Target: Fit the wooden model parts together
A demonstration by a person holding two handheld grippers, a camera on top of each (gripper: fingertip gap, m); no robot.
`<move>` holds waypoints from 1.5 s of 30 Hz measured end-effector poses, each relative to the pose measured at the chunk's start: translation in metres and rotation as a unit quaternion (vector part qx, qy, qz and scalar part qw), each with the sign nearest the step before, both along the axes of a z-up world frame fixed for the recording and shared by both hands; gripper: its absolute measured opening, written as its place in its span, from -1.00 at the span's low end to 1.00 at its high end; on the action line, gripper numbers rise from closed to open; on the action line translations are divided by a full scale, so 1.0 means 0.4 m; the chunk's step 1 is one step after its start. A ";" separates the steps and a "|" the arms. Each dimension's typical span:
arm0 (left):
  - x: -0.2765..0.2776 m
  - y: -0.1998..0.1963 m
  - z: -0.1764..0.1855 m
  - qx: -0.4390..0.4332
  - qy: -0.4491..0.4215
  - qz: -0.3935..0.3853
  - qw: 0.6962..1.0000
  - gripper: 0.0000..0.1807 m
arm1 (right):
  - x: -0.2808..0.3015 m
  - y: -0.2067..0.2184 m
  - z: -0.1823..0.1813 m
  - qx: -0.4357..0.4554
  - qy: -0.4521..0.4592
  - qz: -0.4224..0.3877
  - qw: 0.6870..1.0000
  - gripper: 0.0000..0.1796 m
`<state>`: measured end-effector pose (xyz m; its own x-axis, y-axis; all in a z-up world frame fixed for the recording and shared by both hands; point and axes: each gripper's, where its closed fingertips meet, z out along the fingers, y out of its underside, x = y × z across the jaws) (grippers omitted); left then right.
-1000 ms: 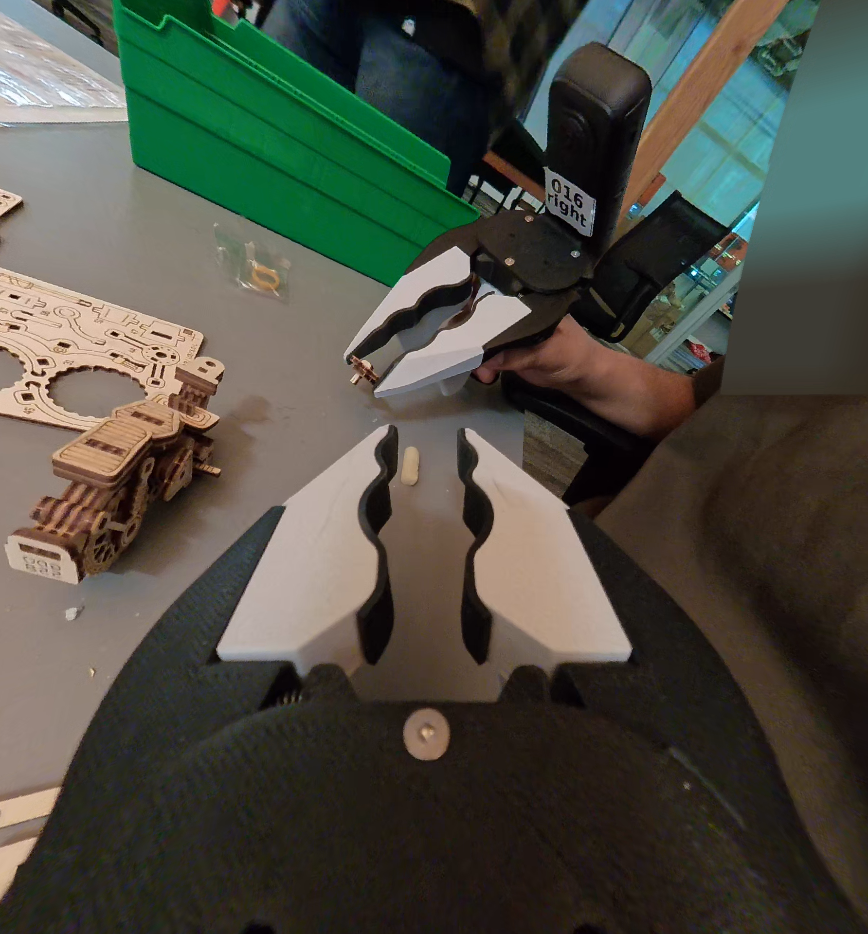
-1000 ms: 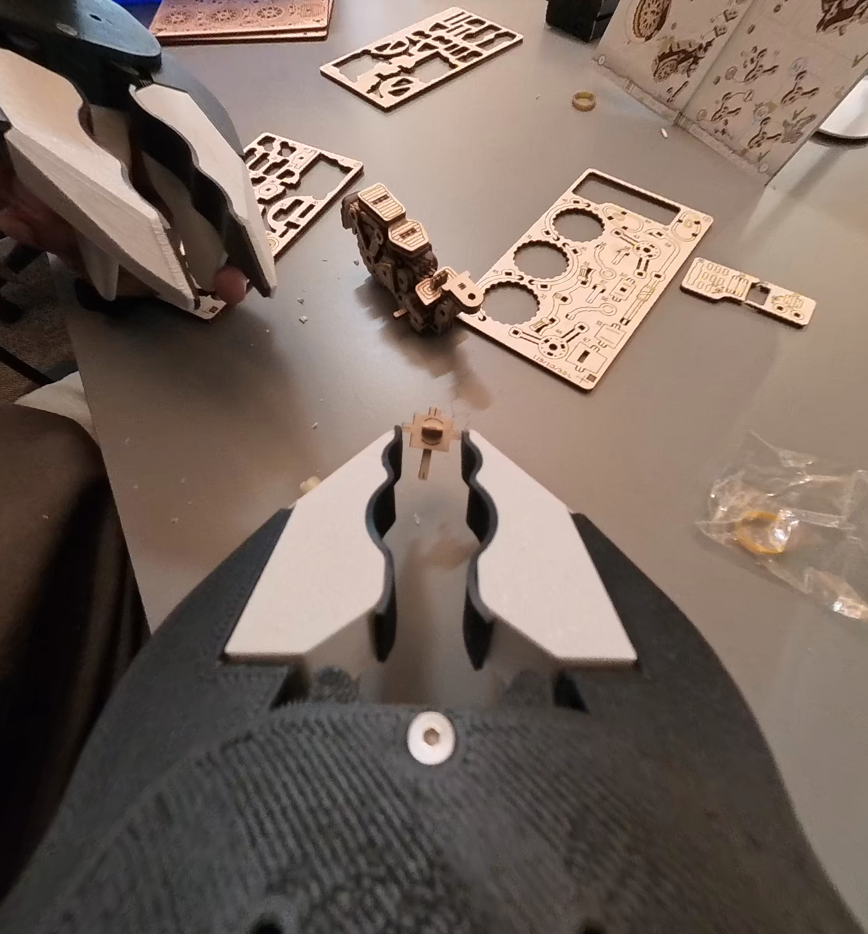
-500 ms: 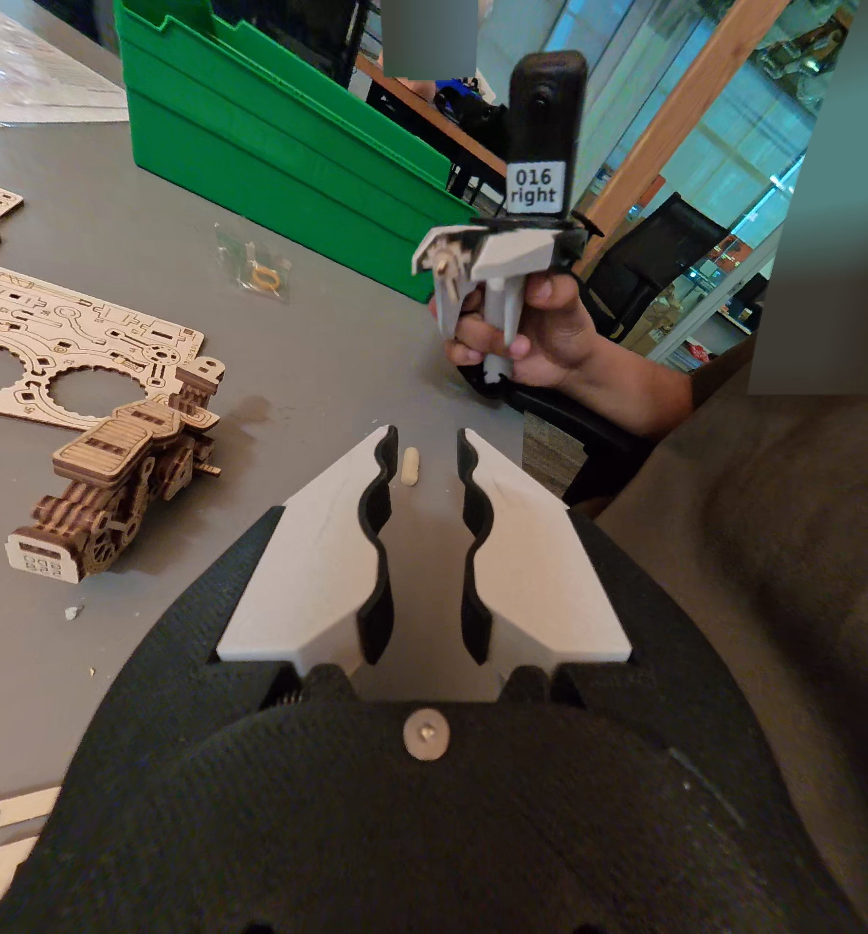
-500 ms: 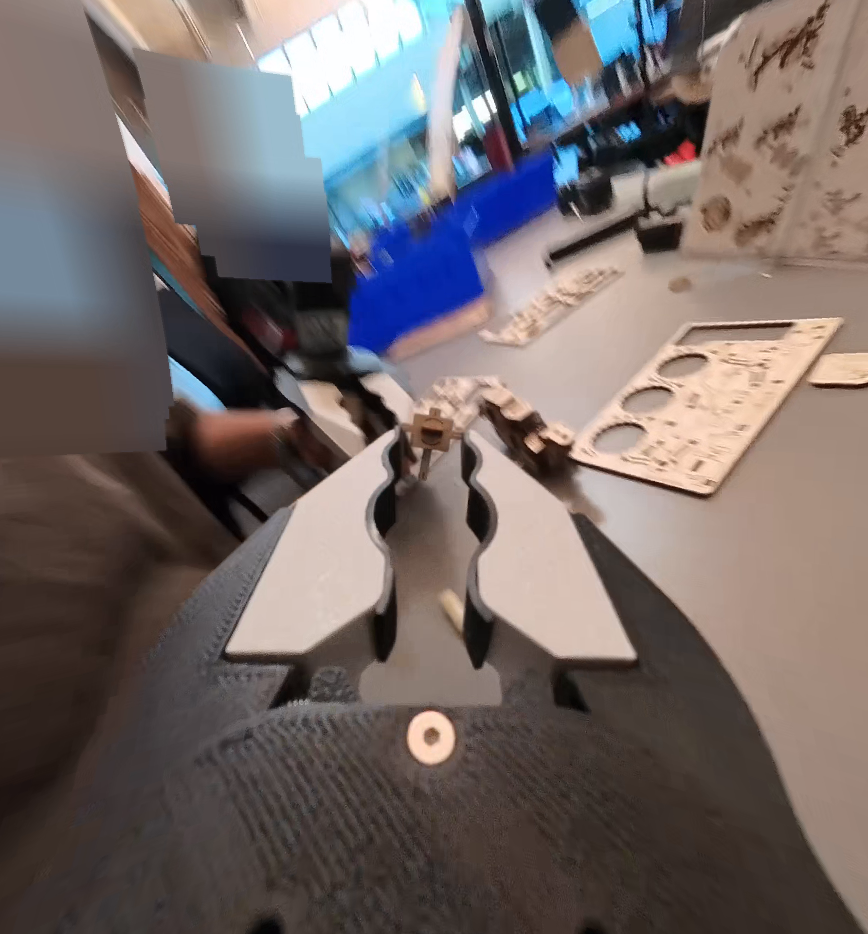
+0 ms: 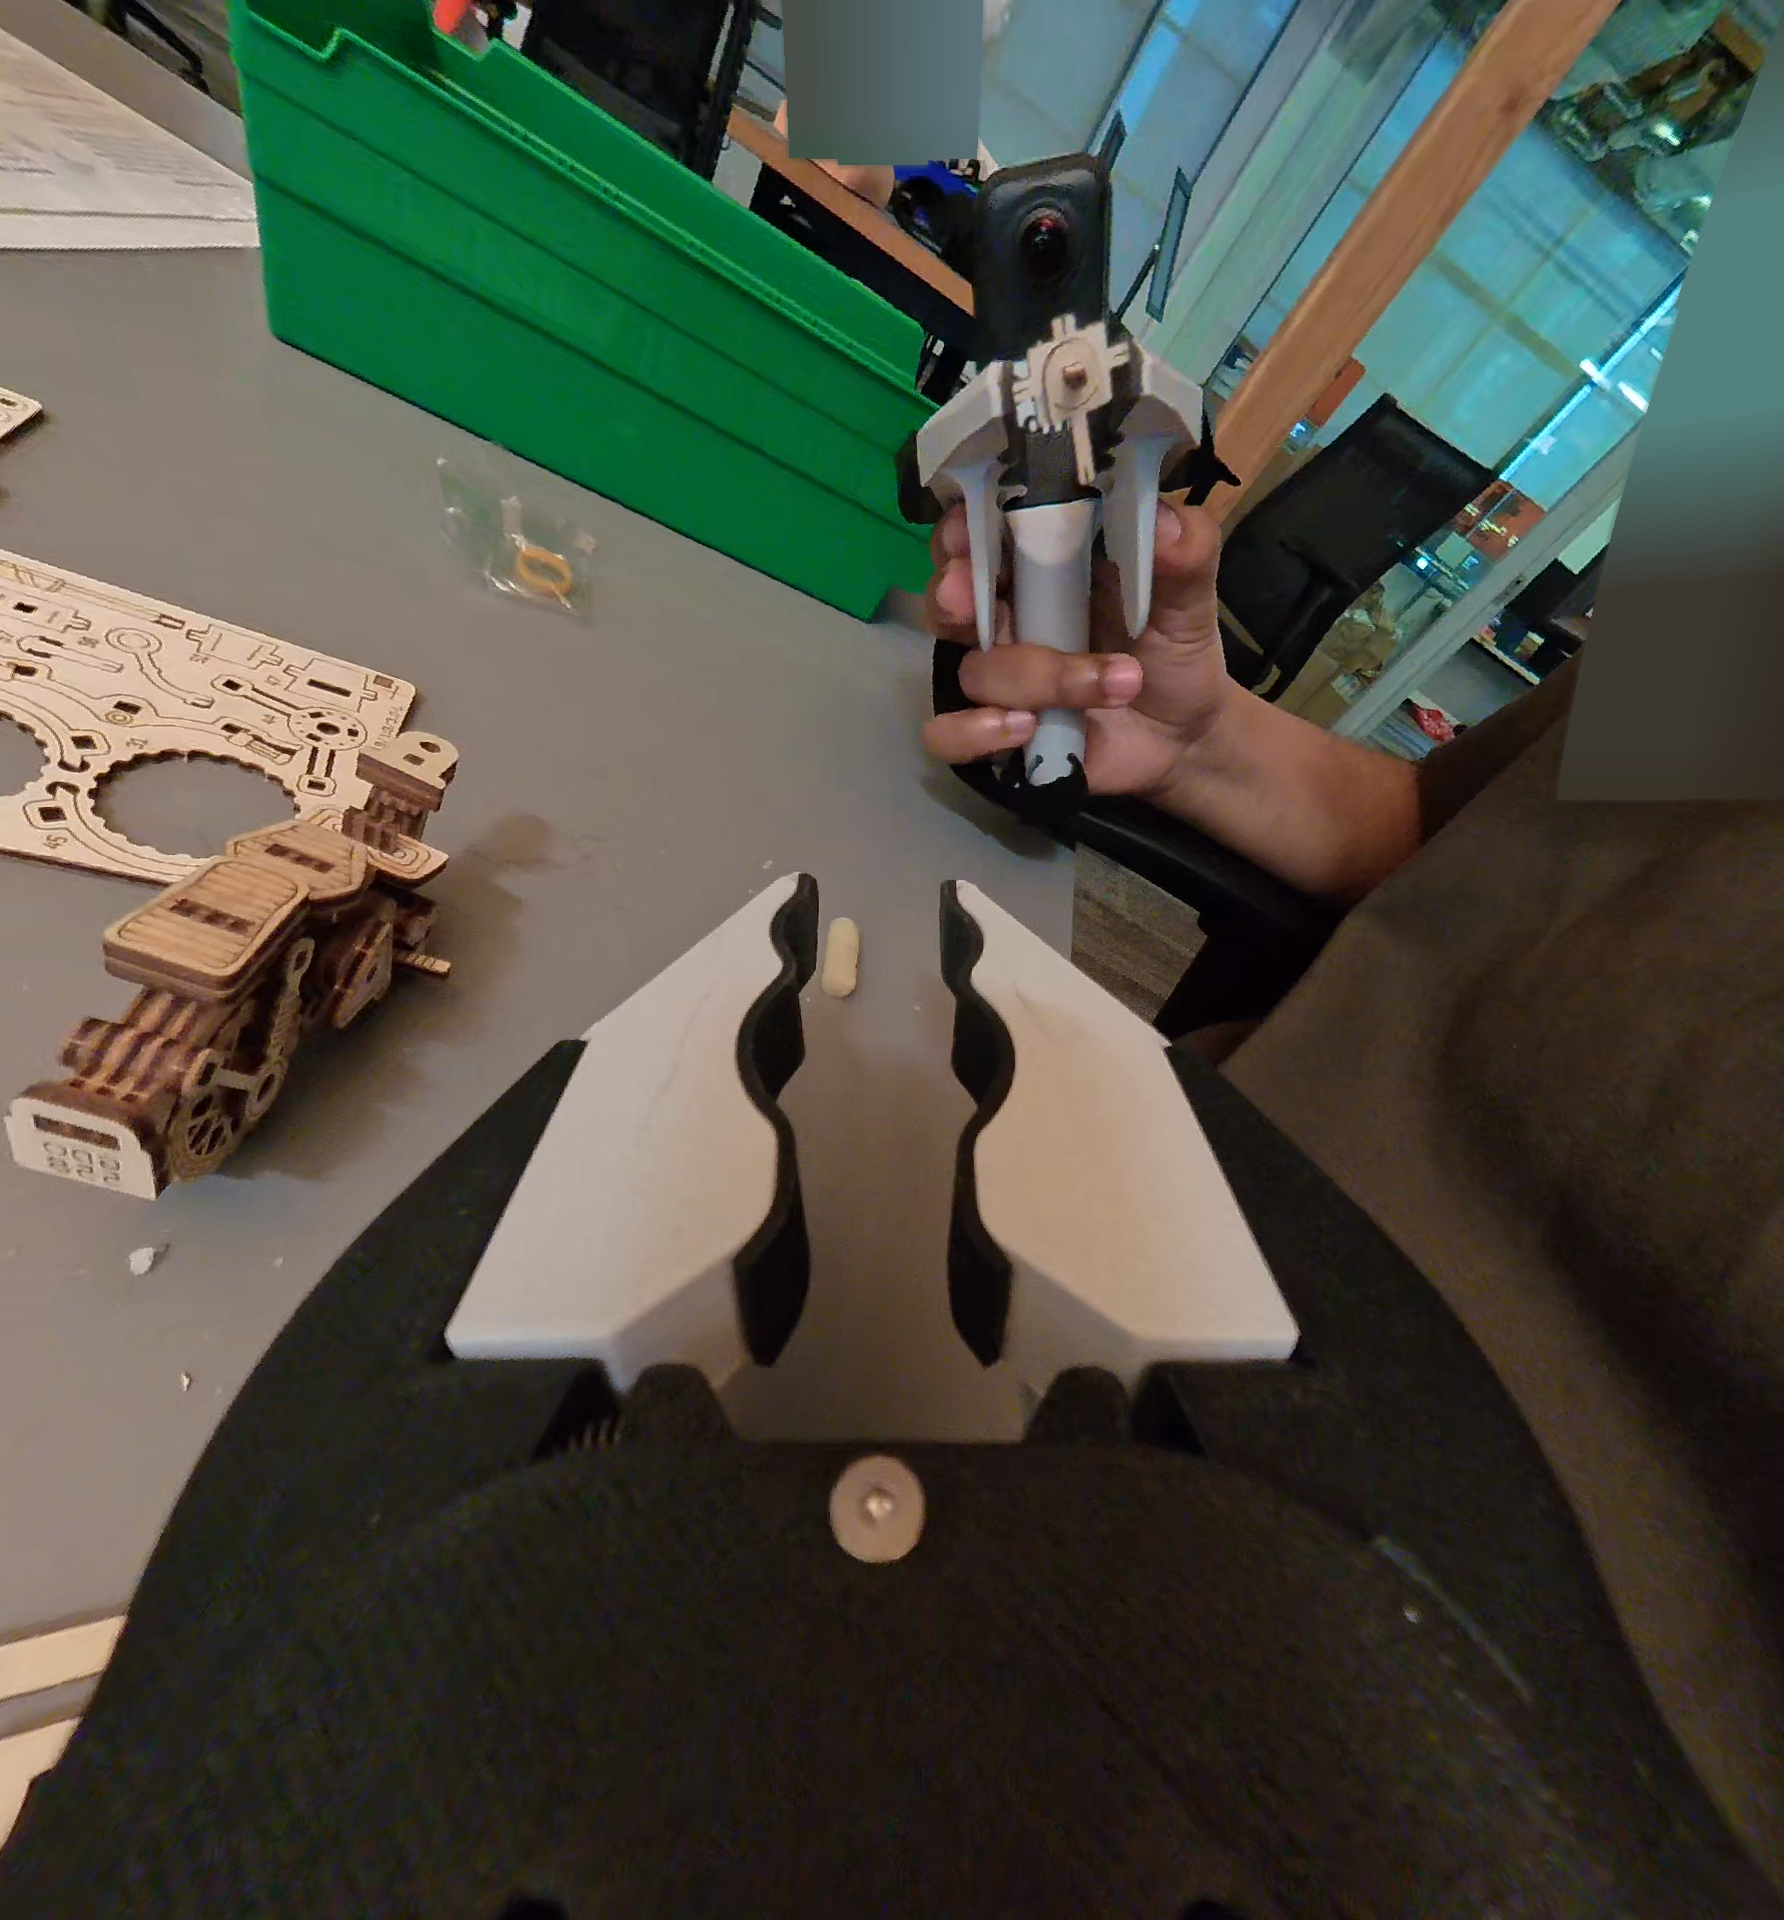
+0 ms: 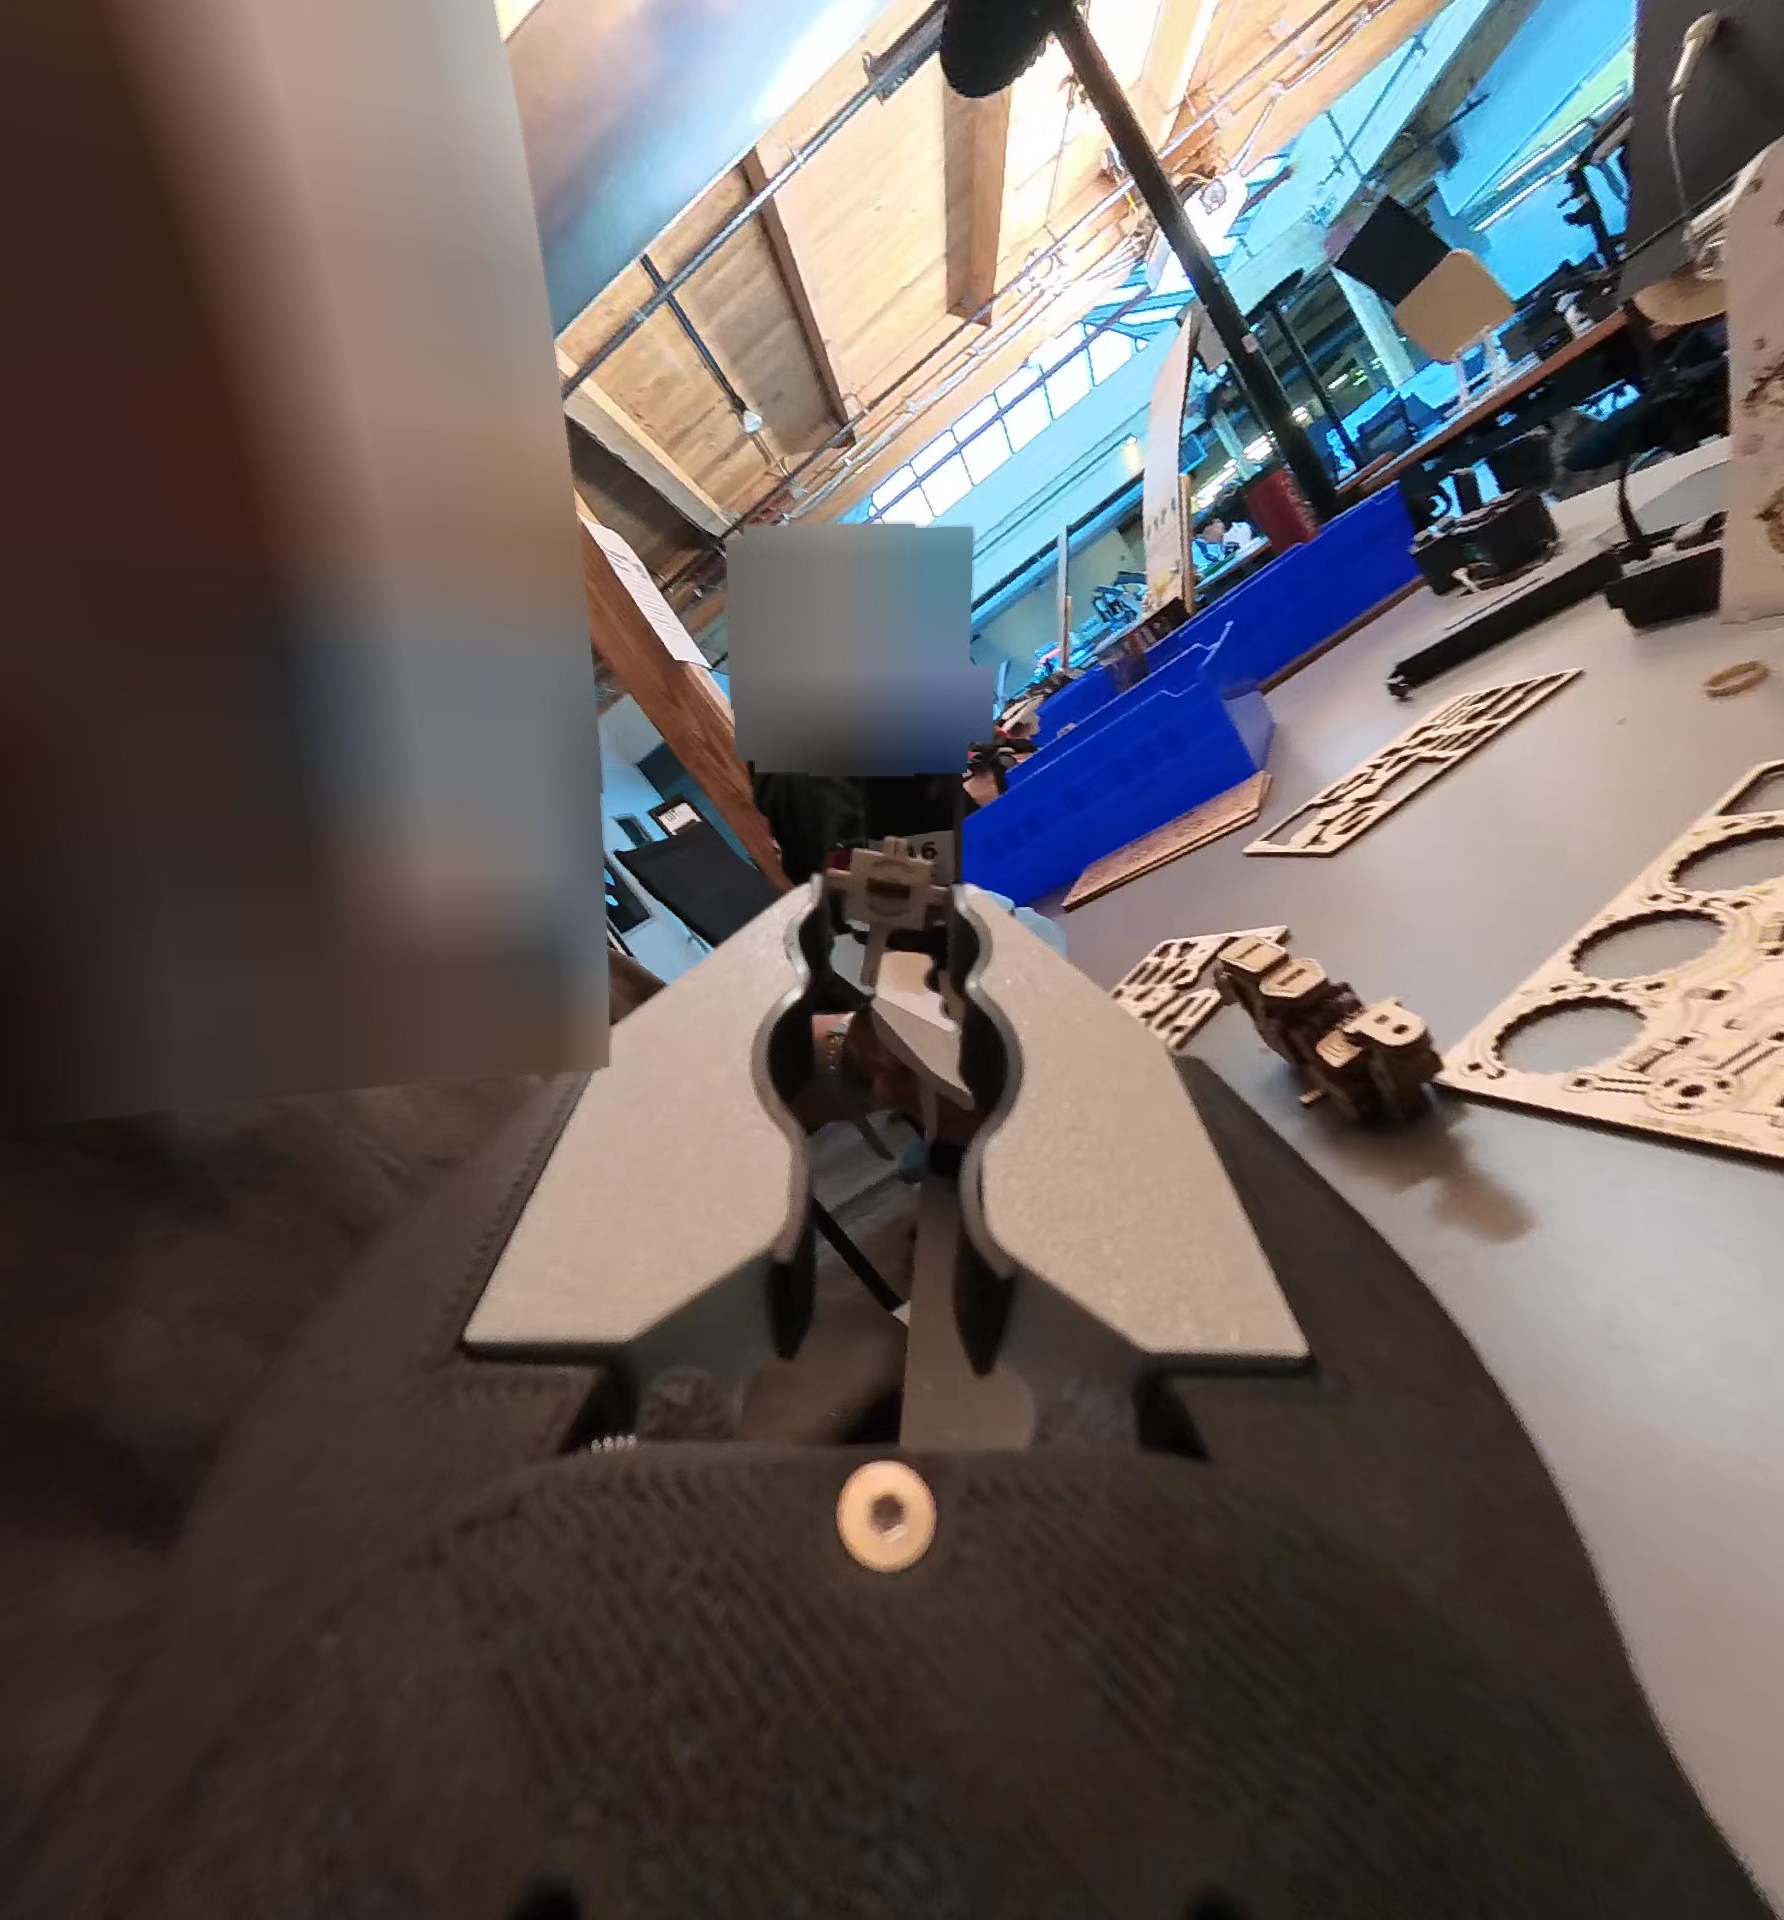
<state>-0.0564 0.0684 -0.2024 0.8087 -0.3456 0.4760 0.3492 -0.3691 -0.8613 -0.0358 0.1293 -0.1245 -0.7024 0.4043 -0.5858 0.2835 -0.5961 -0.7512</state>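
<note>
My right gripper [image 6: 888,914] is shut on a small cross-shaped wooden part [image 6: 883,894] with a peg, held up in the air. In the left wrist view it [image 5: 1064,416] is raised past the table edge and points back at the camera, the part [image 5: 1070,387] at its tips. My left gripper [image 5: 875,914] is open and empty, low over the grey table [image 5: 659,748]. A small white pill-shaped piece [image 5: 839,956] lies between its fingertips. The half-built wooden model [image 5: 233,997] stands to its left, and shows in the right wrist view [image 6: 1324,1029].
A cut-out wooden sheet [image 5: 140,707] lies behind the model. A green bin [image 5: 576,281] stands at the back, with a small plastic bag [image 5: 535,551] holding a rubber band in front. Blue bins [image 6: 1179,748] and more sheets [image 6: 1418,748] lie farther off. The table edge is near the right hand. My right fingertips sit around 11 cm from my left ones.
My right gripper has risen from the table with the small wooden part and turned round to face my left gripper. My left gripper has stayed still and open.
</note>
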 end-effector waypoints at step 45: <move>-0.004 0.002 -0.002 -0.004 -0.009 0.002 1.000 -0.76 | -0.018 -0.031 -0.058 0.100 -0.029 -0.014 0.994 -0.78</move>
<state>-0.0582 0.0691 -0.2033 0.8019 -0.3379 0.4927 0.3654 -0.3751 -0.8519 -0.0430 0.1167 -0.1477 -0.6568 0.5357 -0.5306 0.3147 -0.4447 -0.8386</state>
